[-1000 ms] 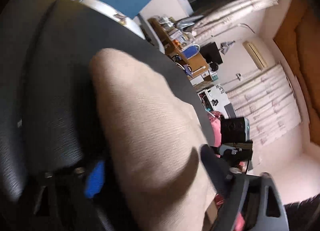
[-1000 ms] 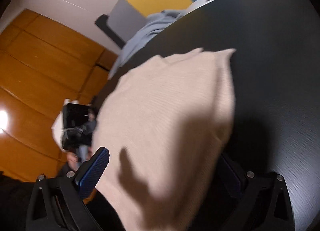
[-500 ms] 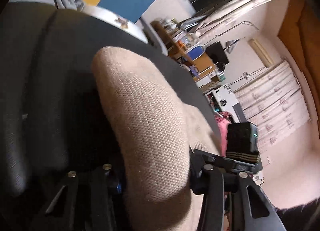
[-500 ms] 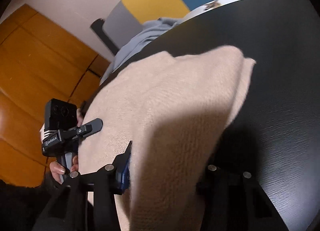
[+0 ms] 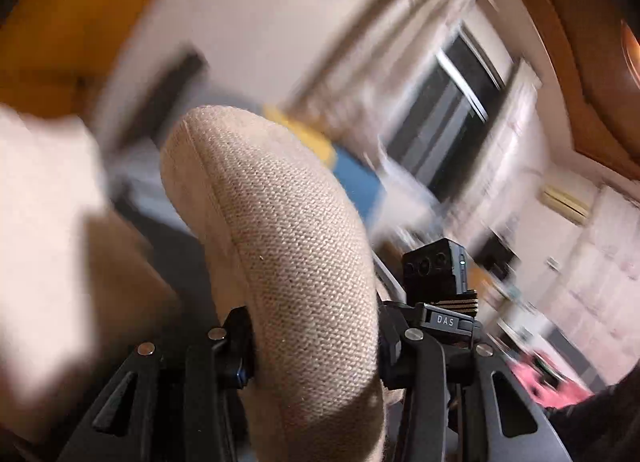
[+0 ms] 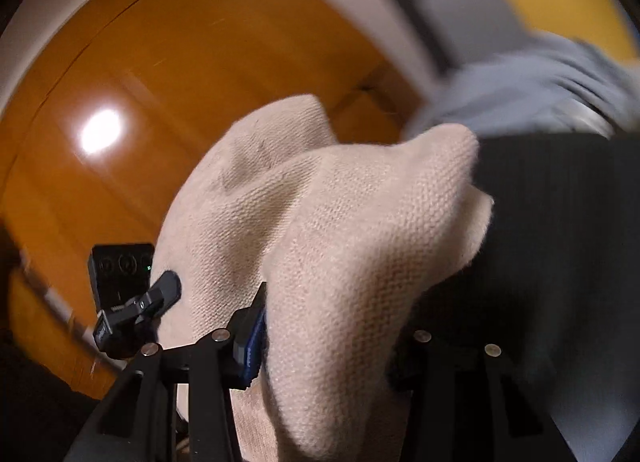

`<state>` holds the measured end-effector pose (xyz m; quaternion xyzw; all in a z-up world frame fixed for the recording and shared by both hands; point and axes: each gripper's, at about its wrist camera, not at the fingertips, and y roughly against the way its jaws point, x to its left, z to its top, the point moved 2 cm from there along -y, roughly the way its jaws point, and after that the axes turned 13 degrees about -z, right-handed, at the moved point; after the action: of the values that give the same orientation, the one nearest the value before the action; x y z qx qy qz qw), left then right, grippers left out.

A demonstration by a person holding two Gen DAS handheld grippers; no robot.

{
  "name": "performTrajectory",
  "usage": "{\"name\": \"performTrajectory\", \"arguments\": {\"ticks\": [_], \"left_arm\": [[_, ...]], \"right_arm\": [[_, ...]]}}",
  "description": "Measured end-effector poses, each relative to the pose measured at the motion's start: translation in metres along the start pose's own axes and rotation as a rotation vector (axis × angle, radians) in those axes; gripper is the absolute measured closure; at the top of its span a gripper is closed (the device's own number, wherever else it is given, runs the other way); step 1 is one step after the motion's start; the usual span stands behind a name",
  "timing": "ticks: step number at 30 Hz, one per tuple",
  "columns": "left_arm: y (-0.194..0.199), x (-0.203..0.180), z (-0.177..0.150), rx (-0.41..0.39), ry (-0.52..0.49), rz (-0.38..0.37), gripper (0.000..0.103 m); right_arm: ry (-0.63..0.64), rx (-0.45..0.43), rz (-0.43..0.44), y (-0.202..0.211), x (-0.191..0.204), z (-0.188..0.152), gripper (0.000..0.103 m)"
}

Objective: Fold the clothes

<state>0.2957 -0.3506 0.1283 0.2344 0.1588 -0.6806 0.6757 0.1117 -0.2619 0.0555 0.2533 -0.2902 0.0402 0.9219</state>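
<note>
Left tool (image 5: 316,346): both fingers are clamped on a bulging fold of the beige knit garment (image 5: 288,262). The cloth rises between the fingers in a rounded hump with a seam line along its left side. A further portion of the same garment hangs blurred at the left edge of the left wrist view.

Right tool (image 6: 328,346): its fingers are likewise clamped on the beige knit garment (image 6: 340,229), with a blue pad (image 6: 254,346) of the left finger pressed against the cloth. The fabric bunches forward from the grip and spreads toward the left tool, which shows at the lower left of the right wrist view with its camera block.

Location of garment: held up between the two tools, its far edge over the near part of the black counter (image 6: 560,221). Whether that edge touches the counter cannot be told.

Surroundings: a grey-blue garment (image 6: 520,85) lies beyond the counter's far side. Orange wood panelling (image 6: 180,81) fills the left background with one light reflection. In the left wrist view a dark window (image 5: 448,117) and pale curtains appear, heavily blurred.
</note>
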Motion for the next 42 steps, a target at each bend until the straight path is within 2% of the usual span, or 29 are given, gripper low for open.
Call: {"name": "performTrajectory", "arguments": {"ticks": [4,6,7,9,10,11,12,13,14,16,18,19,23,25,27,29,31,33,34,35,37,39,42], "left_arm": [[0.056,0.042,0.043,-0.149,0.050,0.186,0.058],[0.082,0.065,0.063,-0.219,0.085,0.282,0.057],[0.089,0.086,0.065,-0.224,0.136,0.333,0.057],[0.094,0.145,0.054,-0.186,0.296,0.441,0.056],[0.095,0.169,0.045,-0.178,0.357,0.469,0.055],[0.096,0.181,0.040,-0.189,0.375,0.476,0.053],[0.099,0.184,0.038,-0.209,0.371,0.485,0.052],[0.101,0.188,0.037,-0.229,0.367,0.493,0.052],[0.102,0.189,0.038,-0.241,0.361,0.498,0.050],[0.098,0.185,0.046,-0.239,0.339,0.508,0.046],[0.095,0.181,0.051,-0.215,0.310,0.528,0.035],[0.096,0.176,0.053,-0.212,0.292,0.547,0.033],[0.109,0.151,0.060,-0.232,0.227,0.644,0.033],[0.129,0.131,0.059,-0.273,0.177,0.720,0.034],[0.142,0.104,0.060,-0.328,0.081,0.788,0.034],[0.140,0.087,0.065,-0.333,-0.003,0.786,0.033],[0.122,0.082,0.072,-0.271,-0.065,0.728,0.033],[0.095,0.095,0.076,-0.175,-0.059,0.692,0.033],[0.085,0.105,0.077,-0.137,-0.052,0.697,0.033],[0.075,0.115,0.077,-0.106,-0.049,0.724,0.033],[0.057,0.150,0.074,-0.022,-0.055,0.836,0.033],[0.052,0.177,0.073,0.008,-0.078,0.905,0.031],[0.060,0.208,0.081,-0.002,-0.049,0.910,0.030]], "right_arm": [[0.210,0.020,0.114,-0.082,0.088,0.089,0.056],[0.289,0.045,0.132,-0.122,0.123,0.117,0.056],[0.332,0.076,0.132,-0.148,0.140,0.128,0.056],[0.406,0.164,0.065,-0.200,0.158,0.133,0.056],[0.443,0.234,-0.005,-0.234,0.159,0.128,0.056],[0.472,0.291,-0.071,-0.265,0.155,0.119,0.054],[0.483,0.324,-0.113,-0.287,0.149,0.112,0.041],[0.466,0.345,-0.123,-0.304,0.142,0.106,0.037],[0.419,0.339,-0.089,-0.312,0.136,0.107,0.034],[0.355,0.295,-0.040,-0.311,0.132,0.114,0.028],[0.360,0.273,-0.059,-0.308,0.135,0.120,0.020],[0.374,0.258,-0.078,-0.304,0.138,0.124,0.015],[0.422,0.143,-0.106,-0.271,0.148,0.140,0.013],[0.455,0.084,-0.122,-0.262,0.165,0.141,0.013],[0.506,0.030,-0.104,-0.238,0.180,0.128,0.013],[0.560,-0.019,-0.072,-0.213,0.196,0.112,0.013],[0.627,-0.026,-0.020,-0.192,0.209,0.094,0.013],[0.685,0.018,-0.025,-0.197,0.215,0.076,0.013],[0.712,0.046,-0.038,-0.204,0.218,0.066,0.013],[0.717,0.075,-0.053,-0.213,0.215,0.060,0.013],[0.668,0.124,-0.075,-0.236,0.201,0.058,0.011],[0.583,0.147,-0.062,-0.256,0.192,0.064,0.010],[0.540,0.145,-0.060,-0.279,0.194,0.068,0.009]]}}
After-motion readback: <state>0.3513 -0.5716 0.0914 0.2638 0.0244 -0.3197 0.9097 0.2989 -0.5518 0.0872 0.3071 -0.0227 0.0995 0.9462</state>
